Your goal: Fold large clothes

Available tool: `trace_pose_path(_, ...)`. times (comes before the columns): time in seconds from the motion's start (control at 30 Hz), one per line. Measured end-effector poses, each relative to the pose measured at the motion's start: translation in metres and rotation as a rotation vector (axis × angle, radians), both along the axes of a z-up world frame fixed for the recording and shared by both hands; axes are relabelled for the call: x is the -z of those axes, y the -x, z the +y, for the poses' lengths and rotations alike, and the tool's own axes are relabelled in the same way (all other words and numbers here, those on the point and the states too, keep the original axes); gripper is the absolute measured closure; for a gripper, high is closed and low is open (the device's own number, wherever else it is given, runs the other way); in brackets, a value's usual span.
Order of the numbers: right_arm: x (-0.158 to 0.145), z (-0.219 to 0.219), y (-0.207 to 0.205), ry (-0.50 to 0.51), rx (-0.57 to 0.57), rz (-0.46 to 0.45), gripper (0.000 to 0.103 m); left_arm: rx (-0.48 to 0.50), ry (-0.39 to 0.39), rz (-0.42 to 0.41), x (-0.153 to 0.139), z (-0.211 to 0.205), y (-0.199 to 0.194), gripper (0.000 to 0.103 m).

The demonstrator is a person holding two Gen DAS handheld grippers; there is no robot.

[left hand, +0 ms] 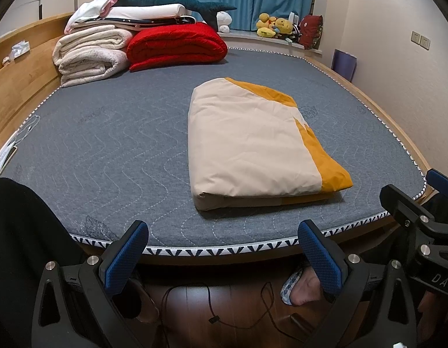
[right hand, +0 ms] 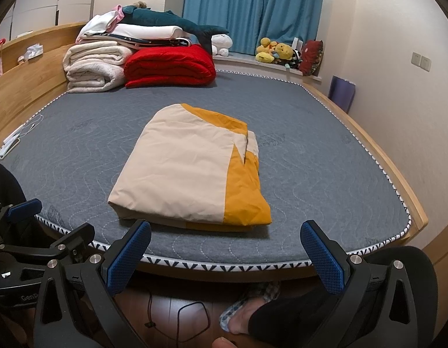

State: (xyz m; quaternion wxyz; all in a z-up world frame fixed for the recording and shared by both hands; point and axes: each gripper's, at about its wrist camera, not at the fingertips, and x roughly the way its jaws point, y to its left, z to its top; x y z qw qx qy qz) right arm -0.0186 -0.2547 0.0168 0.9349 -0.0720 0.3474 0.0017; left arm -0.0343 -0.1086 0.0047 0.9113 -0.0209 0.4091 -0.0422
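Observation:
A cream and mustard-yellow cloth point(left hand: 253, 145) lies folded into a thick rectangle on the grey mattress point(left hand: 108, 150), near its front edge. It also shows in the right wrist view point(right hand: 195, 174). My left gripper point(left hand: 224, 258) is open and empty, held off the bed's front edge, above the floor. My right gripper point(right hand: 227, 258) is open and empty too, just in front of the folded cloth's near edge. The right gripper also shows in the left wrist view point(left hand: 421, 203) at the right, and the left gripper in the right wrist view point(right hand: 23, 211) at the left.
Folded cream blankets point(left hand: 90, 55), a red quilt point(left hand: 177, 46) and a plush shark point(left hand: 171, 0) are stacked at the bed's far left. Plush toys point(left hand: 276, 26) sit on the window ledge. A wooden headboard point(left hand: 18, 81) runs along the left. My slippered foot point(right hand: 247, 313) and a cable point(left hand: 212, 313) are on the floor.

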Motion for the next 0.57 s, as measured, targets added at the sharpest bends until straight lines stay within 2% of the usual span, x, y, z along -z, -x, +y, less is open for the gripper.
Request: trace_pose_path(0.57, 0.0000, -0.0006, -0.0003, 0.001, -0.002, -0.001, 0.001, -0.002, 0.005, 0.008, 0.0016, -0.0015, 0.0007, 0.001)
